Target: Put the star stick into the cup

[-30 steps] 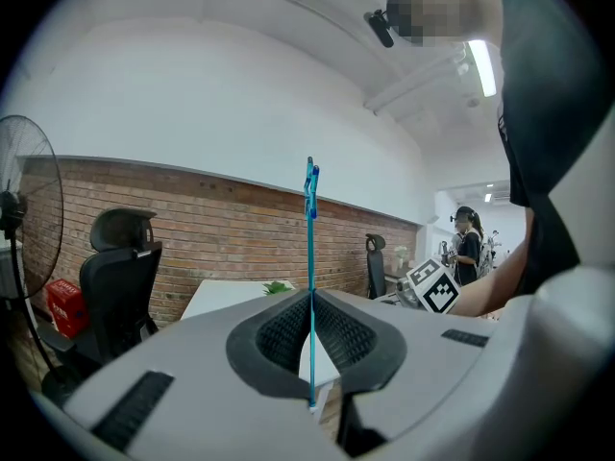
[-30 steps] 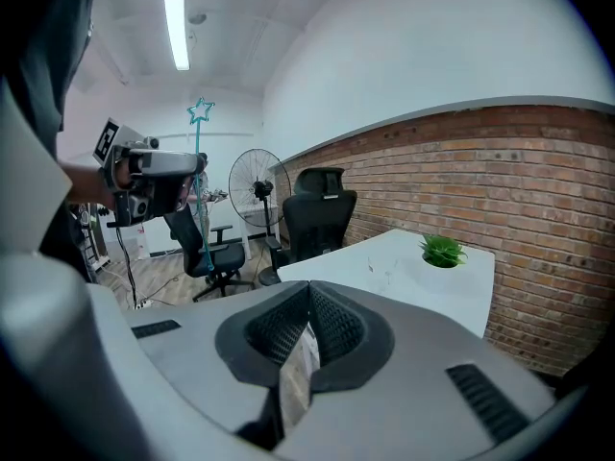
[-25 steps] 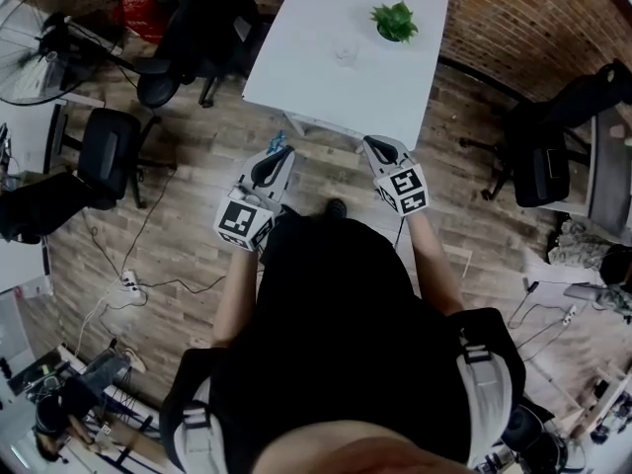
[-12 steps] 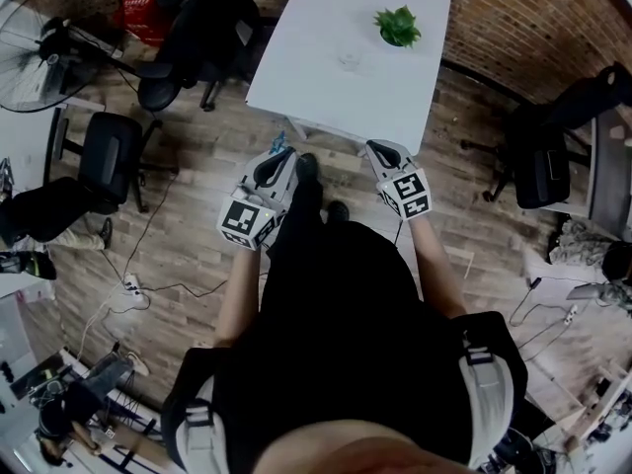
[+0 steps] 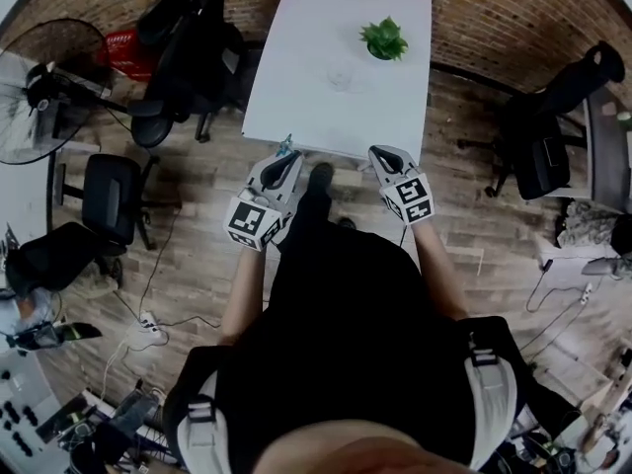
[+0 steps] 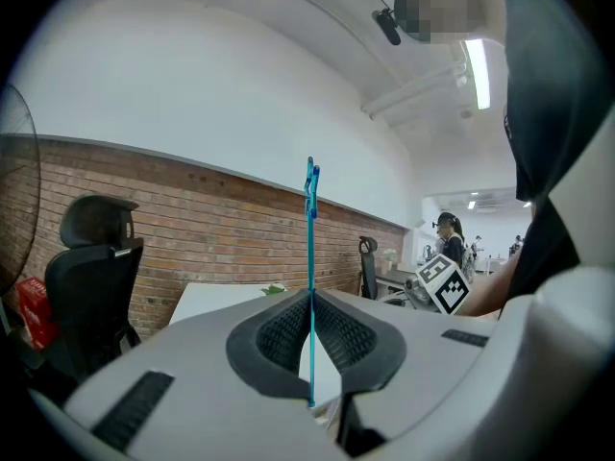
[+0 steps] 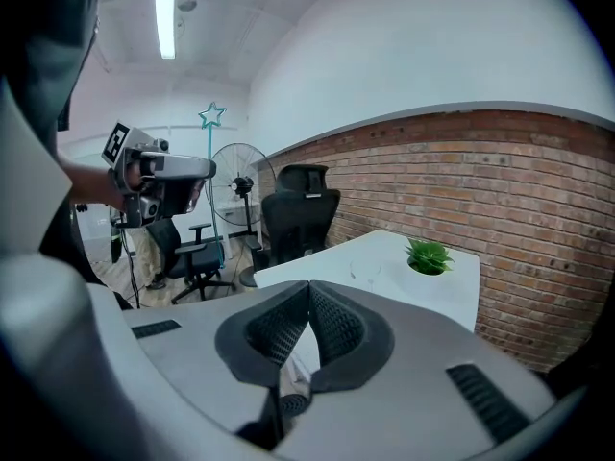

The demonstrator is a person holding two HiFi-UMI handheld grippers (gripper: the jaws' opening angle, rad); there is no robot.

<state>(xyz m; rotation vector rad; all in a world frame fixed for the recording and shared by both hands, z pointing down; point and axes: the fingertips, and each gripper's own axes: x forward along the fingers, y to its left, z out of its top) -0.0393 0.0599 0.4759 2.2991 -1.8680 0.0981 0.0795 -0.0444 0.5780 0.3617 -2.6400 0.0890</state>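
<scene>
My left gripper (image 5: pixel 283 160) is shut on the star stick (image 6: pixel 310 248), a thin teal rod that stands upright between the jaws with its star (image 6: pixel 311 177) edge-on at the top. In the right gripper view the star (image 7: pixel 211 115) shows above the left gripper (image 7: pixel 161 173). The clear cup (image 5: pixel 341 75) stands on the white table (image 5: pixel 296 97) ahead of both grippers; it looks faint in the right gripper view (image 7: pixel 366 272). My right gripper (image 5: pixel 379 155) is shut with nothing between its jaws (image 7: pixel 309 291). Both grippers hover just short of the table's near edge.
A small green plant (image 5: pixel 383 39) sits on the table right of the cup. Black office chairs (image 5: pixel 188 38) stand left of the table, another chair (image 5: pixel 548 136) to the right, and a fan (image 5: pixel 49 87) at far left. Cables lie on the wood floor (image 5: pixel 158 304).
The person has stepped closer to the table, so it lies nearer to both grippers. The left gripper still holds the star stick; the right stays shut.
</scene>
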